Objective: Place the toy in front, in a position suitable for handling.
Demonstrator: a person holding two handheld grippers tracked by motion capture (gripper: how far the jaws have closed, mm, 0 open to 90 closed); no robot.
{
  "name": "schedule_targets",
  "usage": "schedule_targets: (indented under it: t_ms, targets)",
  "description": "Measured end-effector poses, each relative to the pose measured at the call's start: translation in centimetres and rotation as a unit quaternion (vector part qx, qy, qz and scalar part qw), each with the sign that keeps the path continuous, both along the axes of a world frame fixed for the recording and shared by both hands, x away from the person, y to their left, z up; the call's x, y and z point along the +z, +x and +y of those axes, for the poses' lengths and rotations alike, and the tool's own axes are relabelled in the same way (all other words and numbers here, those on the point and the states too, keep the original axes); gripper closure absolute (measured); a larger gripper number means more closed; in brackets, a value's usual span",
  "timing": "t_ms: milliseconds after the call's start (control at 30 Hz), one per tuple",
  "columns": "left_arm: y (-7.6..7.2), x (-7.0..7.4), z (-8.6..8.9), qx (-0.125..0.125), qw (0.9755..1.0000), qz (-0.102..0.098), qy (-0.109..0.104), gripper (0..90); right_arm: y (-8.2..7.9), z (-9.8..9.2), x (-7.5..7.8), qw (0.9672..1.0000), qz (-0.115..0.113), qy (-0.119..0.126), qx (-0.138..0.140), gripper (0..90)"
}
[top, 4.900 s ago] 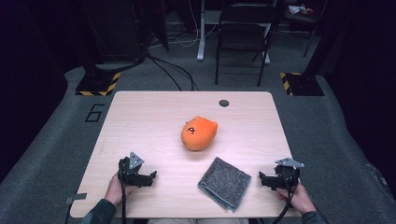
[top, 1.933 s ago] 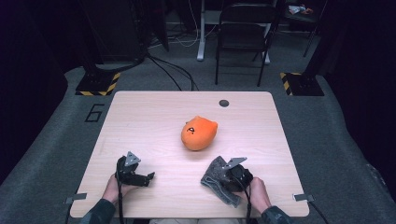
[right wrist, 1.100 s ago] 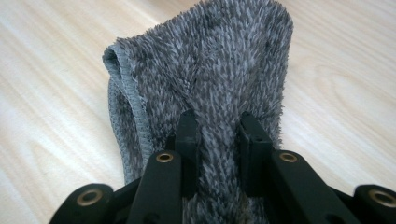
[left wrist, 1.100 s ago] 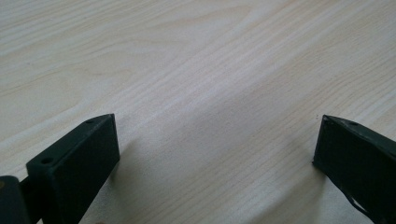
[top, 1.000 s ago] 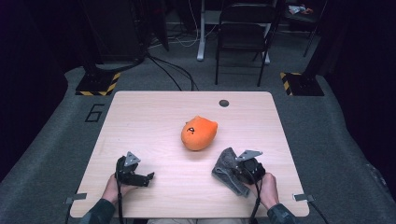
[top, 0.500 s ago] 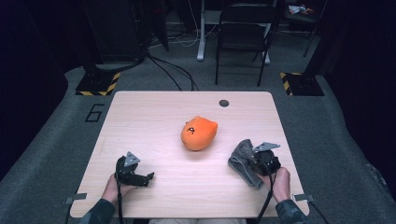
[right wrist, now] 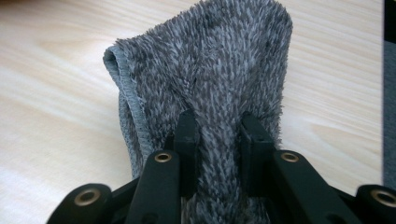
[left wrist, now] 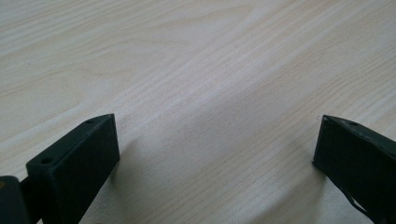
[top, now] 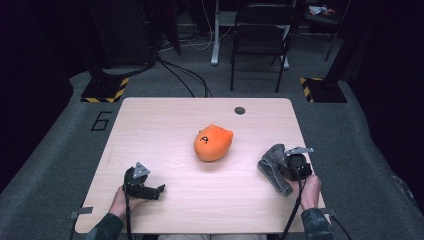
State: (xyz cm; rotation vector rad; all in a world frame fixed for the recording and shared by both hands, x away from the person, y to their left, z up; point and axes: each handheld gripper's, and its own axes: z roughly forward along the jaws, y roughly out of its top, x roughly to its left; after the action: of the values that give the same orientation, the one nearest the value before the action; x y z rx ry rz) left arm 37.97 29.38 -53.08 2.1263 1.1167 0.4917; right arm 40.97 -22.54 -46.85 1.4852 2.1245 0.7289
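Now the right gripper (top: 283, 167) sits near the table's (top: 165, 125) right edge, toward the near side, jaws pinched tight on a grey cloth (top: 272, 167). Right gripper view: both black jaws clamp a fold of the cloth (right wrist: 210, 70) between them, pile bunched in the narrow gap; the rest of the cloth stands up ahead of the jaws, a stitched hem running down its left side, bare wood to either side. High view: cloth crumpled and gathered against the gripper, part of it trailing on the tabletop below and left of the jaws; whether the bulk is lifted clear or dragging, cannot tell. Right hand (top: 310, 187) holds the gripper from behind, cable running back along the sleeve. Left gripper (top: 155, 190) rests low at the near left of the table, left hand (top: 122, 200) behind it. Left gripper view: jaws spread wide, nothing but wood grain between them. Orange plush (top: 213, 142) lies near table centre, well apart from both grippers, small dark face mark on its upper left. Small dark round spot (top: 240, 110) at the far edge.
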Motion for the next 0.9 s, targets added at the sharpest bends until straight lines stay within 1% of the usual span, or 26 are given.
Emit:
schedule_targets:
  t_ms: [133,233,300,367,400,467,500,567,633,667,700,800,867,900]
  targets:
    - [0.0,0.0,0.0,0.000,1.0000,0.000,0.000,0.0,1.0,-0.9,-0.1,0.9997,0.001,0.003,-0.026,71.8]
    - [0.0,0.0,0.0,0.000,1.0000,0.000,0.000,0.0,1.8,-1.4,-0.5,0.9993,0.001,0.005,-0.036,71.4]
    - [0.0,0.0,0.0,0.000,1.0000,0.000,0.000,0.0,2.2,-1.6,-0.4,0.9988,0.003,0.010,-0.048,71.1]
    - [0.0,0.0,0.0,0.000,1.0000,0.000,0.001,0.0,2.6,-1.9,-0.2,0.9982,0.000,0.016,-0.058,70.8]
    - [0.0,0.0,0.0,0.000,1.0000,0.000,0.001,0.0,2.9,-2.1,-0.2,0.9981,-0.005,0.014,-0.060,70.8]
    - [0.0,0.0,0.0,0.000,1.0000,0.000,0.001,0.0,3.3,-2.3,-0.2,0.9976,-0.005,0.014,-0.068,70.3]
    - [0.0,0.0,0.0,0.000,1.0000,0.000,0.000,0.0,3.6,-2.4,-0.3,0.9971,-0.003,0.019,-0.073,70.2]
    - [0.0,0.0,0.0,0.000,1.0000,0.000,0.001,0.0,4.0,-2.5,-0.5,0.9965,-0.001,0.019,-0.081,69.5]
    - [0.0,0.0,0.0,0.005,1.0000,-0.003,0.000,0.0,4.4,-2.4,-0.8,0.9962,0.005,0.016,-0.085,68.7]
    - [-0.1,0.0,0.1,0.005,1.0000,-0.003,0.002,0.0,4.6,-2.4,-0.9,0.9966,0.006,0.011,-0.082,68.3]
    - [-0.1,-0.1,0.0,0.010,0.9999,0.000,-0.004,0.0,4.7,-2.4,-1.1,0.9965,0.008,0.011,-0.083,67.3]
    - [-0.1,-0.1,0.0,0.010,0.9999,-0.003,-0.004,0.0,5.1,-2.3,-1.5,0.9958,0.020,0.005,-0.089,59.3]
    - [-0.1,-0.1,0.0,0.010,0.9999,-0.002,-0.005,0.0,5.2,-2.2,-1.7,0.9950,0.030,0.004,-0.095,49.3]
    - [-0.1,-0.1,0.0,0.010,0.9999,-0.004,-0.004,0.0,5.2,-2.3,-1.8,0.9951,0.028,0.002,-0.095,42.6]
